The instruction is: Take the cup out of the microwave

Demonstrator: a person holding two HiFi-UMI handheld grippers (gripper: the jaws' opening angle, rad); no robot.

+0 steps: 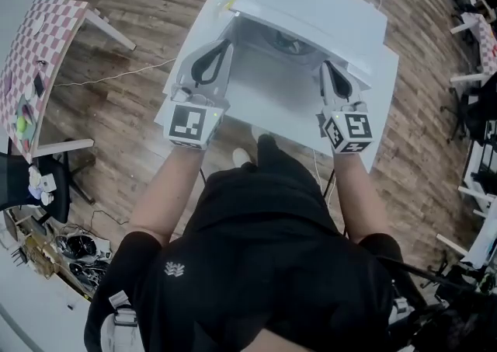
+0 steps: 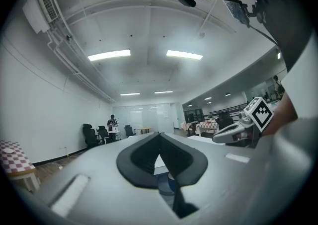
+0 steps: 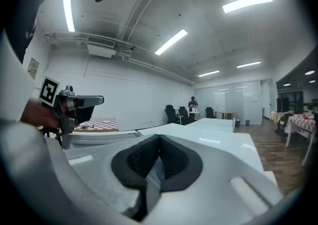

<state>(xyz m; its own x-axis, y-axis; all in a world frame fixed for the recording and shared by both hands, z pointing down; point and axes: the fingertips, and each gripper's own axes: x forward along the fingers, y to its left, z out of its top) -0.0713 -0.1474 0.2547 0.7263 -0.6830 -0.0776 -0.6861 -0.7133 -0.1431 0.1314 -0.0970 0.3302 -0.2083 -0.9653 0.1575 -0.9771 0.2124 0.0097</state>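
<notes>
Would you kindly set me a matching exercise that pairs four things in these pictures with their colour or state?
Things:
1. floor
2. checked table
3. desk
4. right gripper

Colour or state:
A. shut
B. white
C. brown wood
D. pink and white

Pairs: 1-C, 2-D, 3-B, 4-A

Right gripper point(image 3: 159, 137), fingers point(image 3: 135, 162) closed together, points across a white surface point(image 3: 221, 137).

Most of the microwave point(image 1: 318, 16) interior lies hidden beneath its own top.
</notes>
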